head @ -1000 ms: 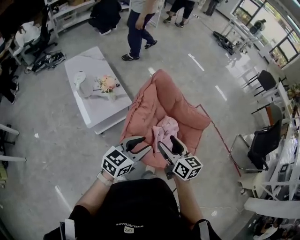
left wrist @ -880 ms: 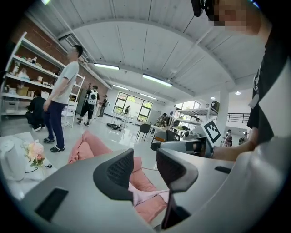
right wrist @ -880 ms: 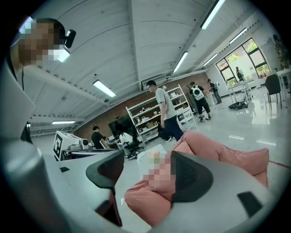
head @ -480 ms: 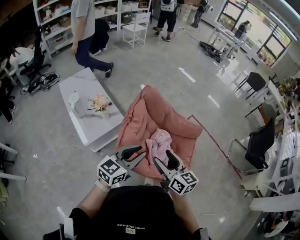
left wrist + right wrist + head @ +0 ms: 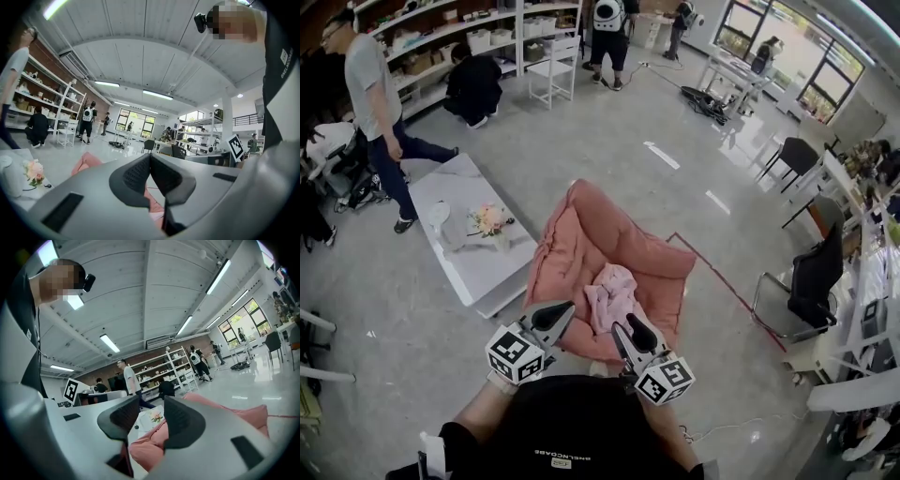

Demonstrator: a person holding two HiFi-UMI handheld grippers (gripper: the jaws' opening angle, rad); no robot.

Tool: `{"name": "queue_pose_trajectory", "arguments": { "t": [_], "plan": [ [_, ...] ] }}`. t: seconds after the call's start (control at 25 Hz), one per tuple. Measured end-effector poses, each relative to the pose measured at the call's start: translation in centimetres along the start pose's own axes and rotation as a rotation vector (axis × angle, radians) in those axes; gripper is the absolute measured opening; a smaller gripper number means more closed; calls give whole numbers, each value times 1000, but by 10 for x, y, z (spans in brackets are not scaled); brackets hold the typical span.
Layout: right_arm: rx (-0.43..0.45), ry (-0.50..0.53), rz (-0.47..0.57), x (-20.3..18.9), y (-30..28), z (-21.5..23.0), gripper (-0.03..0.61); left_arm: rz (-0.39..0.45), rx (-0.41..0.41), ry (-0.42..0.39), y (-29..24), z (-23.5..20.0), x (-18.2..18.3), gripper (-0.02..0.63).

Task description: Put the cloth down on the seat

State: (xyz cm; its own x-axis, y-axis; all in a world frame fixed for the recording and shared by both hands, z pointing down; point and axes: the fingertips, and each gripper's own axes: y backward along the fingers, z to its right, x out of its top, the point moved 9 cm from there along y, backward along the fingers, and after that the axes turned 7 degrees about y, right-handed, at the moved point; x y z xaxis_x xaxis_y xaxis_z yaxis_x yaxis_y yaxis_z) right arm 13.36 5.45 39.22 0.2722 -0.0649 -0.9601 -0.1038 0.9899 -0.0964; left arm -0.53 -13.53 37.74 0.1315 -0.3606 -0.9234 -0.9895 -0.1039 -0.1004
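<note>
Pink cloth [image 5: 609,295] crumpled on the salmon seat [image 5: 581,225], in the lower middle of the cushion, toward its 6 o'clock edge. Touched by neither gripper.

Left gripper [image 5: 563,308] at about 7 o'clock of the cloth, near it but apart, tips pointing toward 1 o'clock. Closed all the way in the left gripper view [image 5: 150,157]: dark pads meeting at the tips, nothing caught between them.

Right gripper [image 5: 627,324] at about 5 o'clock of the cloth, just short of the seat's front edge, tips pointing toward 11 o'clock. Narrow in the right gripper view [image 5: 151,405]: jaws just closing, a slim gap left between the pads, nothing in it; beyond the gap only the far counter and a slice of pink cushion [image 5: 243,416].

White low counter [image 5: 455,258] at 9 o'clock of the seat, just beside it, carrying a flower bunch [image 5: 487,220] and a pale round thing too small to name.

Standing person [image 5: 375,94] at 10 o'clock of the counter. White chair [image 5: 553,66] and shelving at 12 o'clock, well apart from the seat, another person [image 5: 607,28] next to them. Black chairs [image 5: 816,272] at 3 o'clock.
</note>
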Motion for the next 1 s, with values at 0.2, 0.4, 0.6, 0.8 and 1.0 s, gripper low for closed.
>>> {"name": "queue_pose_trajectory", "arguments": {
  "t": [0.2,0.4,0.6,0.8,1.0],
  "plan": [
    [-23,1,9,-5,6,5,146,-6,-42,-23,-5,5,-2,15],
    [-36,11,13,-4,10,8,141,-44,-61,-29,-15,11,-5,15],
    [-36,13,16,-4,11,12,140,-56,-69,-28,-21,15,-6,15],
    [-33,18,5,-7,4,16,139,-62,-91,-36,-25,14,-7,15],
    [-34,-4,11,-7,1,16,138,-67,-78,-15,-24,9,-6,15]
  ]
}}
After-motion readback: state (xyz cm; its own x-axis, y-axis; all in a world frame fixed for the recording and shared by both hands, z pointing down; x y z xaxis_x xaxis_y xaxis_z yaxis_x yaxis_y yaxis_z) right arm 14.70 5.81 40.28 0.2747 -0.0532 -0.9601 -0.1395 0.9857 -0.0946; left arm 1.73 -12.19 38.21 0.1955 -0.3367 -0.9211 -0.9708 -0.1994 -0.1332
